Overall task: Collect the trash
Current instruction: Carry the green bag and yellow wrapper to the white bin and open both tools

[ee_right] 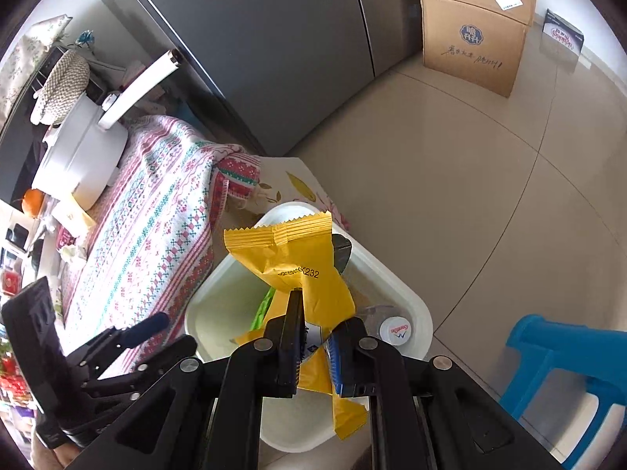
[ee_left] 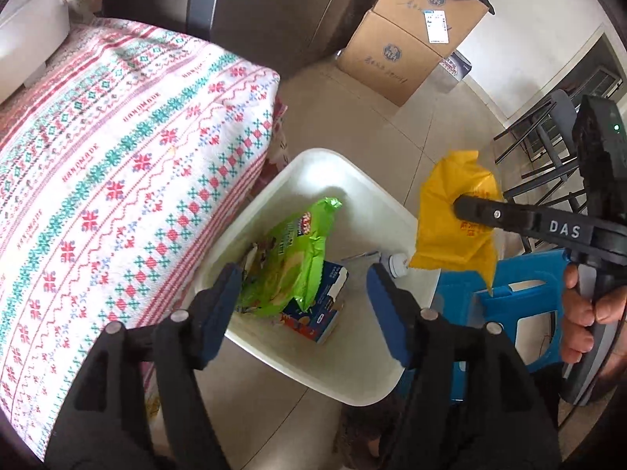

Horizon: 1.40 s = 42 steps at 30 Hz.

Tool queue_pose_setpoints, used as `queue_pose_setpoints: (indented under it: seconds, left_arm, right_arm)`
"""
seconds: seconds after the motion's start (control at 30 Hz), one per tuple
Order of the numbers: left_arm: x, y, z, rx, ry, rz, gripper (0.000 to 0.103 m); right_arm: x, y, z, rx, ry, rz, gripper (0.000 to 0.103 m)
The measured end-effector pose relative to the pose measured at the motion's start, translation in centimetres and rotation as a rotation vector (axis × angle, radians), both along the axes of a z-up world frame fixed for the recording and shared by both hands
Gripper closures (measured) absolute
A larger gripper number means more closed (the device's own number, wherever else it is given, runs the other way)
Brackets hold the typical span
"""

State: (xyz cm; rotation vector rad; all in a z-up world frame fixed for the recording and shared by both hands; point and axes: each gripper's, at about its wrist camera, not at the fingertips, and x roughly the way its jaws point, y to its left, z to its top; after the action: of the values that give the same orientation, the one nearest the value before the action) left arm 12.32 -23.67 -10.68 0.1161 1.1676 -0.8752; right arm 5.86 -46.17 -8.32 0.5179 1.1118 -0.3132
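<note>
A white bin (ee_left: pixel 313 164) stands on the floor beside the cloth-covered table. It holds a green snack bag (ee_left: pixel 290 262), a blue carton (ee_left: pixel 321 309) and a plastic bottle (ee_left: pixel 397 264). My left gripper (ee_left: pixel 301 313) is open and empty just above the bin. My right gripper (ee_right: pixel 317 340) is shut on a yellow wrapper (ee_right: pixel 298 254) and holds it over the bin (ee_right: pixel 395 278). The wrapper (ee_left: pixel 450 219) also shows in the left wrist view at the bin's right rim. The bottle's cap (ee_right: pixel 395 331) shows beside my right fingers.
A table with a patterned cloth (ee_left: pixel 117 149) lies left of the bin, with a white pot (ee_right: pixel 82 149) on it. A blue plastic stool (ee_right: pixel 548 356) stands right of the bin. Stacked cardboard boxes (ee_right: pixel 474 27) and a grey fridge (ee_right: pixel 254 39) stand behind. Dark chair legs (ee_left: pixel 548 149) are at far right.
</note>
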Motion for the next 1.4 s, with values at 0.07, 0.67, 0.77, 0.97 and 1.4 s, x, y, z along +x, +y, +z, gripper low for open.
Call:
queue_pose_setpoints:
  seconds: [0.07, 0.67, 0.77, 0.97, 1.4]
  left_arm:
    - [-0.2, 0.9, 0.7, 0.003, -0.023, 0.013, 0.028]
    - [-1.6, 8.8, 3.8, 0.077, -0.199, 0.158, 0.009]
    - [-1.4, 10.4, 4.4, 0.076, -0.221, 0.181, 0.008]
    - [-0.9, 14.0, 5.5, 0.067, -0.261, 0.251, 0.006]
    - [2.5, 25.2, 7.0, 0.069, -0.311, 0.581, 0.006]
  right_arm:
    - [-0.1, 0.0, -0.3, 0.007, 0.012, 0.003, 0.09]
    - [-0.1, 3.6, -4.3, 0.035, 0.199, 0.132, 0.079]
    - [0.0, 3.9, -3.6, 0.03, 0.181, 0.133, 0.049]
    - [0.1, 4.6, -0.7, 0.01, 0.077, 0.142, 0.046]
    - [3.6, 11.3, 4.8, -0.053, -0.151, 0.222, 0.034]
